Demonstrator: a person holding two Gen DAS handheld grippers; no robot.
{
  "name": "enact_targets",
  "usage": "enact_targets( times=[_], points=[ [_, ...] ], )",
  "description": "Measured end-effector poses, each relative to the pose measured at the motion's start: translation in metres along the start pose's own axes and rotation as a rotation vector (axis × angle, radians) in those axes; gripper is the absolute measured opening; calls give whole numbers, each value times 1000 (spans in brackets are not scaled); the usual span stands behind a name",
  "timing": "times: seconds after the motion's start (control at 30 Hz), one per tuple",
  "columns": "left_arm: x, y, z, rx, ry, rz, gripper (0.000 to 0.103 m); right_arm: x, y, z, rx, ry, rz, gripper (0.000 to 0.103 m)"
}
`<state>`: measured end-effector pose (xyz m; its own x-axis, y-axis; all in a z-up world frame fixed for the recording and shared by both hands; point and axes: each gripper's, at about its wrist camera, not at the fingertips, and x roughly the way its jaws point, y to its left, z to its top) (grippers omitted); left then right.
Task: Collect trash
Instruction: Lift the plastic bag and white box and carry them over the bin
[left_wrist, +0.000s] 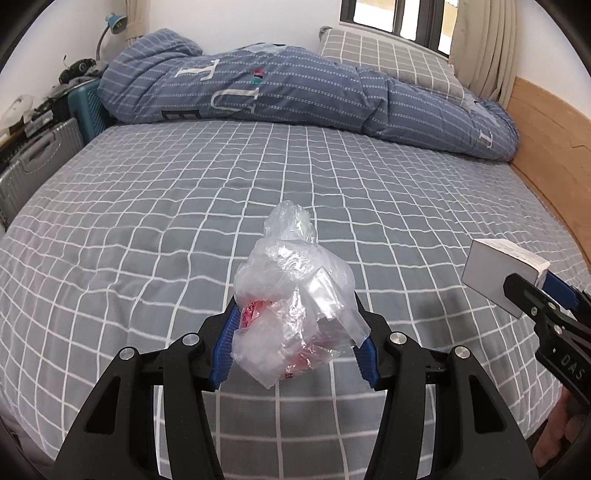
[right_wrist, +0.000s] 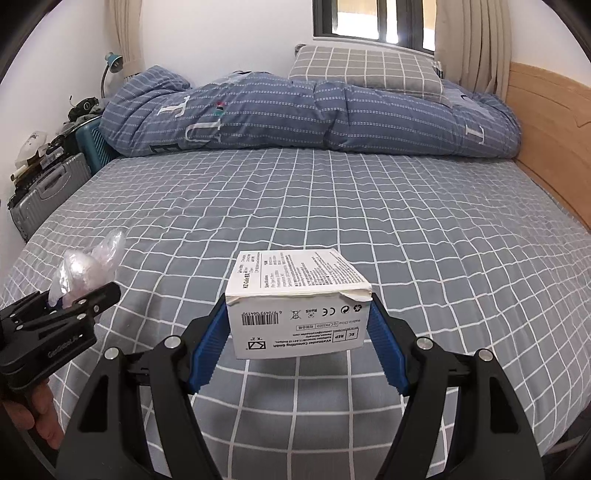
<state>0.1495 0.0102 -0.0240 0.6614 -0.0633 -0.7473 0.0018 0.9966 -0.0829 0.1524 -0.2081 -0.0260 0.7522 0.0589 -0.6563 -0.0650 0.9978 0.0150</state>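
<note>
Left gripper (left_wrist: 295, 332) clamped on a crumpled clear plastic bag (left_wrist: 295, 306) — held clear above the grey checked bed (left_wrist: 147, 221). Right gripper (right_wrist: 299, 332) clamped on a small white carton (right_wrist: 295, 314) — likewise off the bedding, beside the left.

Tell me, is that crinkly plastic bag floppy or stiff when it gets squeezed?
Probably floppy: the clear plastic bag bunches into wrinkles between the left hand-held gripper's blue pads, and its loose end sticks out past them. It looks very light, being thin enough to see through. It could slip, since only crumpled film is pinched.
</note>
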Motion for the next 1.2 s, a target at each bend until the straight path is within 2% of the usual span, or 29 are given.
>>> enact_targets(
  times=[0.8, 1.2],
  points=[
    [-71, -2, -51, -3, -23, -35, 53, -73, 13, -33, 1, -28, 0, 69],
    [-114, -10, -82, 8, -16, -37, 53, -116, 14, -65, 8, -39, 1, 69]
  ],
)
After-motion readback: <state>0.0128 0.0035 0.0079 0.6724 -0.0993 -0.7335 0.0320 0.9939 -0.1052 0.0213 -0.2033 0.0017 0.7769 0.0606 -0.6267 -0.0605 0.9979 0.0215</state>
